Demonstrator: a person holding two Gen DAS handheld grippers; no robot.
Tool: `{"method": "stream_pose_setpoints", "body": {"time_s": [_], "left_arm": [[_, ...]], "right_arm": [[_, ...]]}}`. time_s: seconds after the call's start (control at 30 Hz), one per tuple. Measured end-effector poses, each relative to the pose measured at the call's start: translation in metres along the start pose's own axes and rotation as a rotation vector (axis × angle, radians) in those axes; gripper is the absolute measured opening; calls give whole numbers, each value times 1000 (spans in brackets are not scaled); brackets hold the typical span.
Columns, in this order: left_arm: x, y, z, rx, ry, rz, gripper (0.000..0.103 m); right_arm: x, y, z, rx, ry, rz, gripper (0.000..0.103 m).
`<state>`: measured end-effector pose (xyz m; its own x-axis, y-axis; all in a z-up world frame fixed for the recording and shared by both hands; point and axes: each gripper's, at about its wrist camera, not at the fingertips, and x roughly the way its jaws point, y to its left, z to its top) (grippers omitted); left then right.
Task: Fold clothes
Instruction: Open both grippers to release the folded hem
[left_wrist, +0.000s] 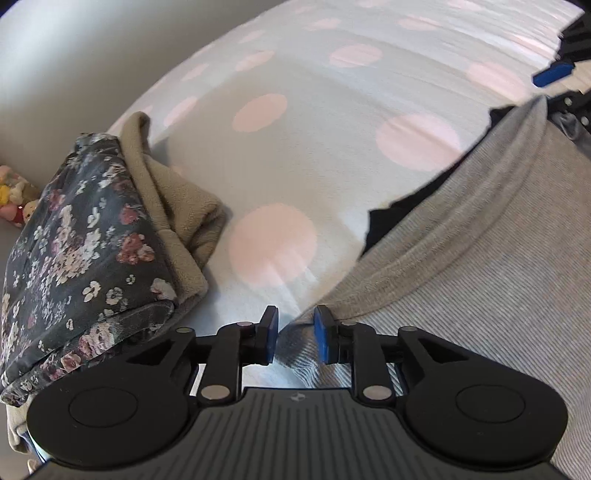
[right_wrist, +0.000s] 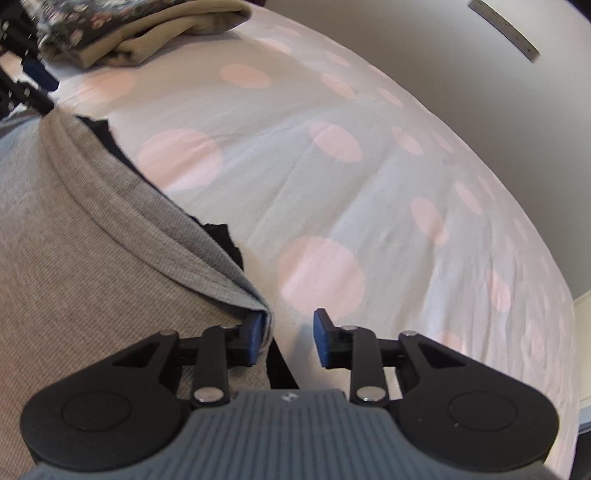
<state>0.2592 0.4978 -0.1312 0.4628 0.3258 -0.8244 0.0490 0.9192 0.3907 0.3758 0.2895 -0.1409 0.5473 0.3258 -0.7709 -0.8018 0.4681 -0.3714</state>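
A grey ribbed knit garment (left_wrist: 480, 258) lies on the dotted bed sheet (left_wrist: 295, 166), with a strip of black fabric (left_wrist: 384, 218) showing under its edge. In the left wrist view my left gripper (left_wrist: 295, 339) is open, and a corner of the grey garment lies between its blue pads, against the right one. In the right wrist view the same garment (right_wrist: 74, 240) fills the left side. My right gripper (right_wrist: 286, 336) is open, and the garment's folded corner rests against its left pad (right_wrist: 255, 338). The right pad has only sheet in front of it.
A stack of folded clothes sits at the left: a dark floral piece (left_wrist: 74, 258) on a beige fleece (left_wrist: 177, 206), seen again as the floral piece (right_wrist: 92, 18) far back. Small plush toys (left_wrist: 13, 199) lie by a grey wall (right_wrist: 480, 92). Dotted sheet spreads ahead.
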Motion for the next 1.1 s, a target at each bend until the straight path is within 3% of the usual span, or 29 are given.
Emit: {"method": "stream_pose_setpoints", "body": {"time_s": [0.1,0.23,0.4,0.57,0.83,0.93,1.0,1.1], "left_arm": [[-6,11,-1,-81,-49,79,20],[-20,23,-1,-134,-55,95,20],[-39,21,-4,-103,-51,111,20],[-45,16,-15,-110,-30,97,20],[-51,0,-34,-116,-15,8,20],[-52,-6,-39,-130,-19,-40,20],[-53,-10,-42,-139,-21,-72,20],[-47,-19,-42,-132,-18,-66,20]], "right_arm": [[-6,-9,0,62,-14,-3,40],[-16,-21,5,127,-17,7,48],[-21,-35,12,261,21,60,49],[-20,-58,11,485,109,140,56],[-35,-66,-13,625,86,194,62],[-42,-64,-20,634,73,225,50],[-45,-54,-24,601,72,268,26],[-45,-29,-32,523,70,337,22]]}}
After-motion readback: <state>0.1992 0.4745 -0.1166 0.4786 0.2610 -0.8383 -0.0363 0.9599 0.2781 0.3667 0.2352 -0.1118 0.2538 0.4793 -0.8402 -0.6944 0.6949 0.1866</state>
